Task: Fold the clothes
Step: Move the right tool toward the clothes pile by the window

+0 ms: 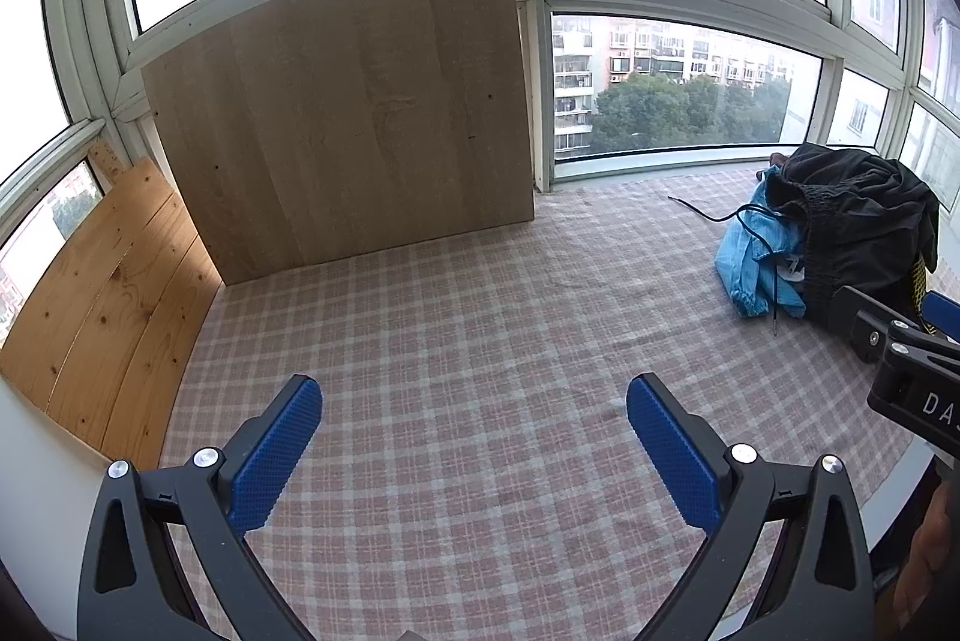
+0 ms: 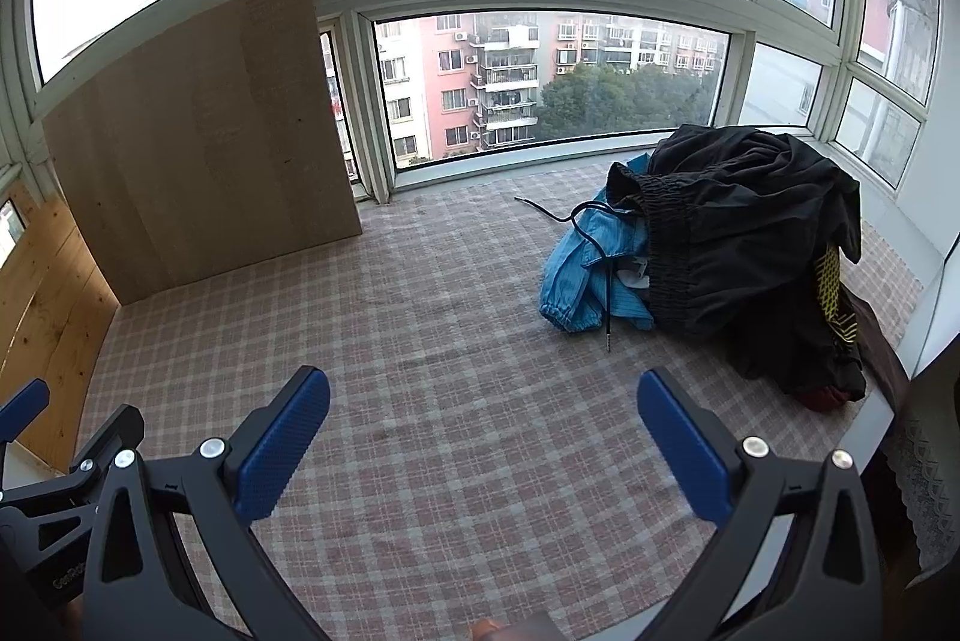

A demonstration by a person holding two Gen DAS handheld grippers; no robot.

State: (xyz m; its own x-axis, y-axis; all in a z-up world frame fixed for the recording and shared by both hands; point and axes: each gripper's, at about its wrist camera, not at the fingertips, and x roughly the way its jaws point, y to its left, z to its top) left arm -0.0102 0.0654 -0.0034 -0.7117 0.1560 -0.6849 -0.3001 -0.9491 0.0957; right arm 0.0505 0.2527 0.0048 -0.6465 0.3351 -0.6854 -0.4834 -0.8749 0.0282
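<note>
With both tongs spread wide and holding nothing, I judge this to be the start of the job: no garment is laid out yet. My left gripper (image 1: 474, 437) hangs over bare plaid cloth (image 1: 480, 317), its 2 blue pads well apart. My right gripper (image 2: 483, 443) is spread the same way, over the same cloth, and its black frame pokes into the left view at 3 o'clock.

The pile (image 2: 720, 245) sits at about 2 o'clock from the right gripper, well apart from it, near the window (image 2: 552, 83). On top is a black garment (image 2: 750, 221) with an elastic waistband; a blue garment (image 2: 588, 275) lies under its near-left edge, with a dark cord (image 2: 606, 293) trailing over it onto the cloth. From the left view the pile is at 2 o'clock too, farther off.

The next move, as I read it, is to reach the right gripper to the pile, pinch 1 garment only and draw it onto the open cloth at 12 o'clock. The cord could drag along.

A tan board (image 1: 354, 125) leans at 11 o'clock, a pine board (image 1: 102, 317) at 9 o'clock. How many garments are in the pile I cannot tell. Something yellow-and-black and something dark red show at its right edge, mostly buried. The pile's far side is hidden, and the cloth's near edge is cut off.
</note>
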